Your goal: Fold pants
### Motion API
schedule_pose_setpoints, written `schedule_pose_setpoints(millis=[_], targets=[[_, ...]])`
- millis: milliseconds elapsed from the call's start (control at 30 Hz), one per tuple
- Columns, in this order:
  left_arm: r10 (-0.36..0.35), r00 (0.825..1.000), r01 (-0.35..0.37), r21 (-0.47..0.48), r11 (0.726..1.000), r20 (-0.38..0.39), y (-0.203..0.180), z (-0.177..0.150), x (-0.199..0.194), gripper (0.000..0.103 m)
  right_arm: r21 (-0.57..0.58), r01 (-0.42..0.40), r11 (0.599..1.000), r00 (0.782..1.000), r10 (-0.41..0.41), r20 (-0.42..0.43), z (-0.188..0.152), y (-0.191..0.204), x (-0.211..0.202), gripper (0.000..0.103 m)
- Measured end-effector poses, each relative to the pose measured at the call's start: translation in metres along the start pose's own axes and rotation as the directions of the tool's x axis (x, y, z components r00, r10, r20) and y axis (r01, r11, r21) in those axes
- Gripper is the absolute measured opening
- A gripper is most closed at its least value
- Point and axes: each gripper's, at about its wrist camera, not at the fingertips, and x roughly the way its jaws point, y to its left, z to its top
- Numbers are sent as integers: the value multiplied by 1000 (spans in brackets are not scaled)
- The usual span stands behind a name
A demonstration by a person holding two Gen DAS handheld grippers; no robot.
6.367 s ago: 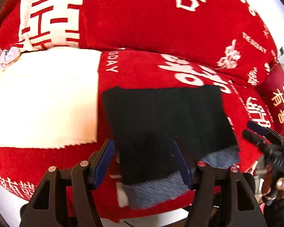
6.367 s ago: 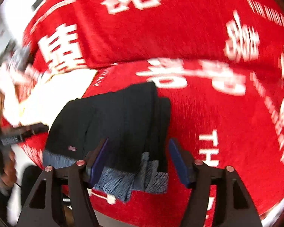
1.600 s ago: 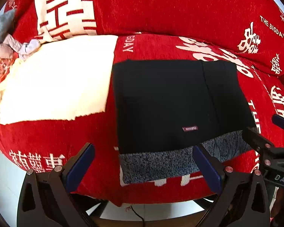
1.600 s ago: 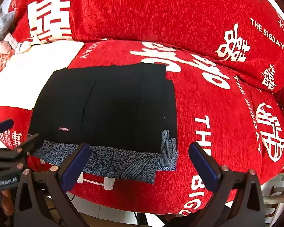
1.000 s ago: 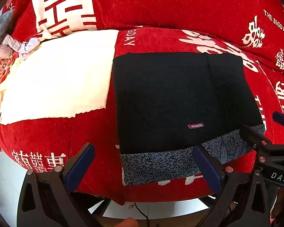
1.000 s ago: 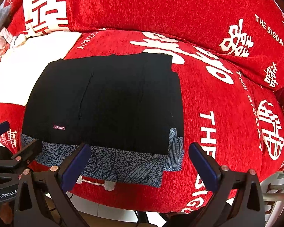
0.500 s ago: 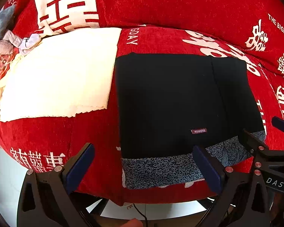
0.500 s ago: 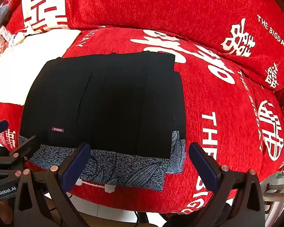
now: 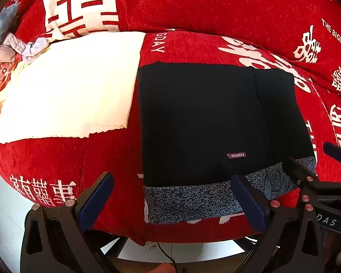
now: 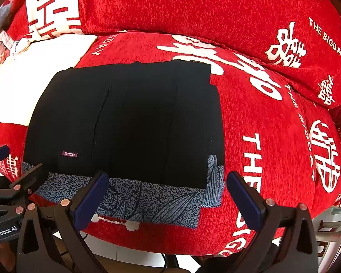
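Hovering with their blue-padded fingers spread wide apart and holding nothing, the left gripper [image 9: 170,198] and the right gripper [image 10: 168,195] sit at the bottom of their own frames, just short of the cloth. In the left wrist view the right gripper also shows at the lower right edge of the frame, close beside the printed band; I cannot tell whether it touches it.

Between and beyond the fingers lie the pants [image 9: 204,122], folded into a flat black rectangle in the middle of each frame, resting on the red sofa seat [image 10: 261,118]. A grey-blue patterned waistband [image 10: 152,200] peeks out along the near edge and drapes slightly over the front of the cushion, with a white drawstring [image 10: 116,220] showing below it in the right wrist view. A small label [image 9: 236,155] sits on the top layer. A cream towel [image 9: 68,86] lies just beside the pants, at the left of the frame.

The fabric looks soft, light and limp, several layers thick; it would likely sag and slide apart if pinched by one layer only. For a further fold, the best hold seems to be the two near corners, fingers closing through all the layers at once. The plush seat probably grips the cloth, so lifting should beat dragging.
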Motion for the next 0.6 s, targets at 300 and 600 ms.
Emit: schedule_pose_setpoints(millis=[300, 600], targets=[[4, 1000, -4, 8, 1000, 11, -1, 0, -5, 103, 6, 5, 1000, 1000, -5, 10, -2, 0, -4, 103], [9, 1000, -10, 18, 1000, 26, -3, -4, -12, 103, 9, 5, 1000, 1000, -5, 22, -5, -1, -9, 103]])
